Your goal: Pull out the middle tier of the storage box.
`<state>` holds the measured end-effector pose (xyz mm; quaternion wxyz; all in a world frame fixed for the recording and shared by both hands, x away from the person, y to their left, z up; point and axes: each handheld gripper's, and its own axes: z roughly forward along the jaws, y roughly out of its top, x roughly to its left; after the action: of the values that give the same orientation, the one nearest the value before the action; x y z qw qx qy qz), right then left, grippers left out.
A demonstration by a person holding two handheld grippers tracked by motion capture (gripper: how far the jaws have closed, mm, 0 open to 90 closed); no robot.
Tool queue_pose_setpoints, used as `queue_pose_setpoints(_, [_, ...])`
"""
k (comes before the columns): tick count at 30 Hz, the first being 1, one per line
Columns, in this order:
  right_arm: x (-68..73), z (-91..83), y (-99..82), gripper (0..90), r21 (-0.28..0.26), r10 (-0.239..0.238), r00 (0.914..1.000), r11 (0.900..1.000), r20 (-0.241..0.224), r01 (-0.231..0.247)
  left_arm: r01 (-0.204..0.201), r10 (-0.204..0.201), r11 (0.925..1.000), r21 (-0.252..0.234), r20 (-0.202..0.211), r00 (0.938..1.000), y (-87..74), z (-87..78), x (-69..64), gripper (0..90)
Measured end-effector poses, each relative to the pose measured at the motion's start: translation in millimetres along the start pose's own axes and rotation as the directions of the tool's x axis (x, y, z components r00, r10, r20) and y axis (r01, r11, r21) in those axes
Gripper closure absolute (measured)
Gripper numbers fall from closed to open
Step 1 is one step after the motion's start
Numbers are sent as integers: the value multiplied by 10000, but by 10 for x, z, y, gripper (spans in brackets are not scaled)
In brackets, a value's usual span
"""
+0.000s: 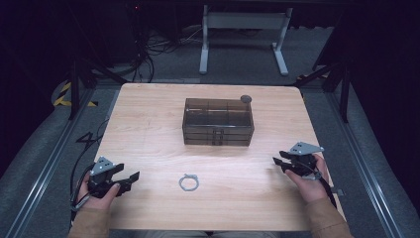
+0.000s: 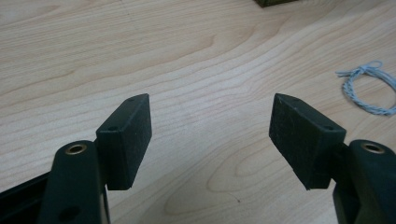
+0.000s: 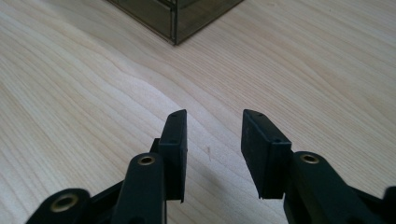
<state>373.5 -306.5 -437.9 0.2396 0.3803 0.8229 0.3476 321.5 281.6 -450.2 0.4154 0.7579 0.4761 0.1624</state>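
High view: string loop (image 1: 188,182) on tabletop (image 1: 148,129), near edge, between left tongs (image 1: 130,178) and right tongs (image 1: 280,162); closer to left, touching neither. Brown drawer box (image 1: 218,121) farther back, centre.
Left gripper view: tongs wide open, empty; loop (image 2: 369,88) ahead, off to right.
Right gripper view: tongs (image 3: 212,140) part open, empty; box corner (image 3: 175,18) far ahead.

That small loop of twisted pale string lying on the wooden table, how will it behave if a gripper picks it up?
The small loop of twisted pale string is thin cord, so it probably sags out of shape when lifted. It looks very light. Lying flat on the wooden table, it may slide under a push rather than roll.
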Motion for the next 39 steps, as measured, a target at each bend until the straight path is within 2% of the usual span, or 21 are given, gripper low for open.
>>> queue_pose_setpoints(3, [-9,-7,-11,626,-94,140,9998,9999,-129,-141,61,-62,9999,-126,-91,9999,-46,-20,18,301])
queue_pose_setpoints(6, [-6,-16,-30,622,-177,341,9988,9992,-341,-347,-80,78,9999,-145,-176,9998,-91,-55,35,289])
queue_pose_setpoints(10, [20,11,-10,623,-249,549,9966,9981,-612,-565,5,-11,9998,-213,-287,9996,-107,-71,53,285])
queue_pose_setpoints(16, [191,51,125,638,-478,9,9962,9988,-876,-51,-48,37,9996,-270,-388,9992,-72,0,46,284])
queue_pose_setpoints(23, [280,30,203,652,-711,-360,9967,9970,-724,309,12,-23,9995,-302,-353,9994,-41,30,47,285])
queue_pose_setpoints(26, [300,13,219,655,-856,-192,9963,9963,-843,120,26,-37,9995,-318,-347,9994,-34,38,45,284])
queue_pose_setpoints(31, [335,-67,292,655,-1187,328,9929,9918,-1145,-464,-36,25,9995,-315,-330,9995,-17,53,35,284])
queue_pose_setpoints(34, [369,-97,364,646,-1266,245,9949,9913,-976,-369,-95,88,9997,-239,-290,9995,-13,71,27,284])
queue_pose_setpoints(39, [376,-86,397,634,-1399,77,9923,9898,-1237,-252,-149,142,9996,-253,-279,9995,-15,75,23,286])
